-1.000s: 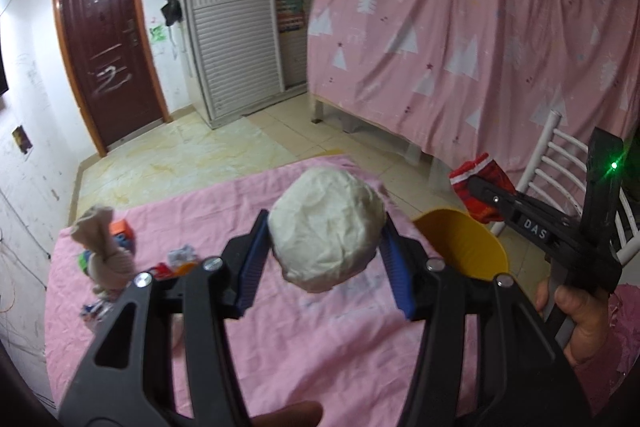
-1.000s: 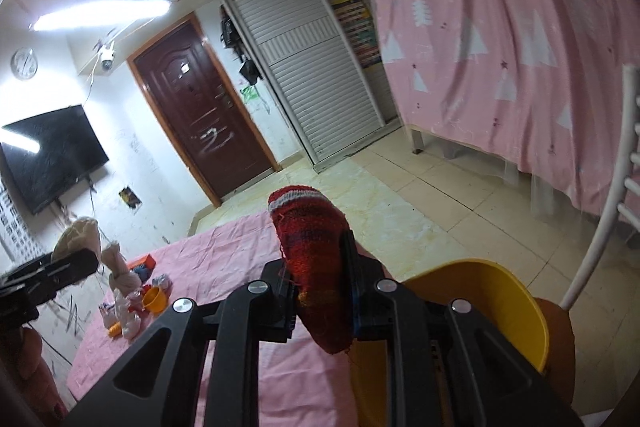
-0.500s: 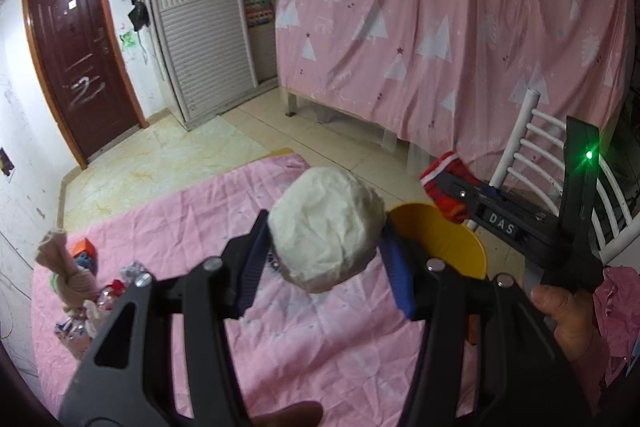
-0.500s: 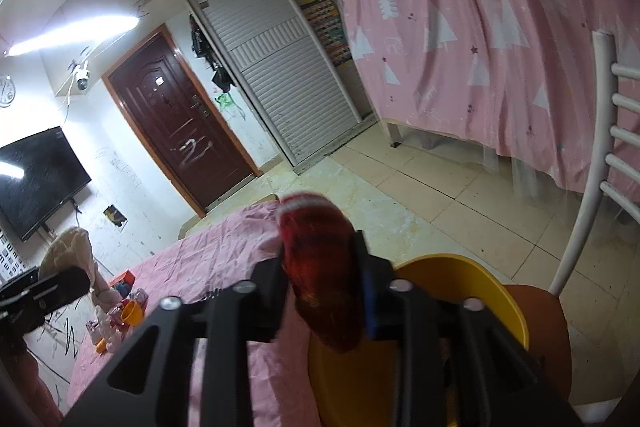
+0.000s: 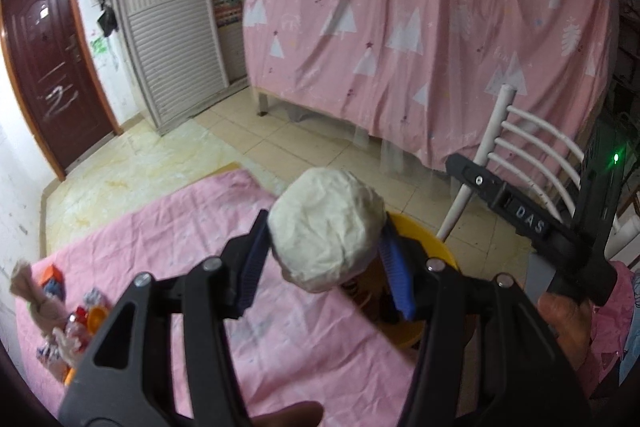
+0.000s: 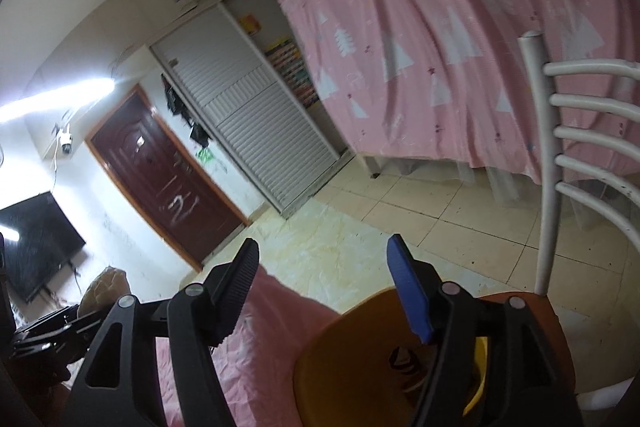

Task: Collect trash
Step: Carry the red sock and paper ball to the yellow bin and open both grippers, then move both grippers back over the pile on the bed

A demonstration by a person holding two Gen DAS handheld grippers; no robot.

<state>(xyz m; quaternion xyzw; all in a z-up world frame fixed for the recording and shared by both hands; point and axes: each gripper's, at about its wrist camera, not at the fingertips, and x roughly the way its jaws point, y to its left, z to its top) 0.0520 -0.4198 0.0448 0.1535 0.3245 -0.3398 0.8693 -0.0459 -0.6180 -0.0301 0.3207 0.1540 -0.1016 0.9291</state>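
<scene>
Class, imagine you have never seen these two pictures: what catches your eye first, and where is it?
First, the crumpled white paper ball clamped in the left gripper, just above the yellow bin beside the pink-covered table. Next, the right gripper hanging open and empty over that bin. Behind hangs a pink tree-print curtain.

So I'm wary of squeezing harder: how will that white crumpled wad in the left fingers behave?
The white wad looks like crumpled paper, so probably light and squashy. Its creased surface should grip the ribbed fingers. Released over the yellow bin, it would likely just drop in.
</scene>
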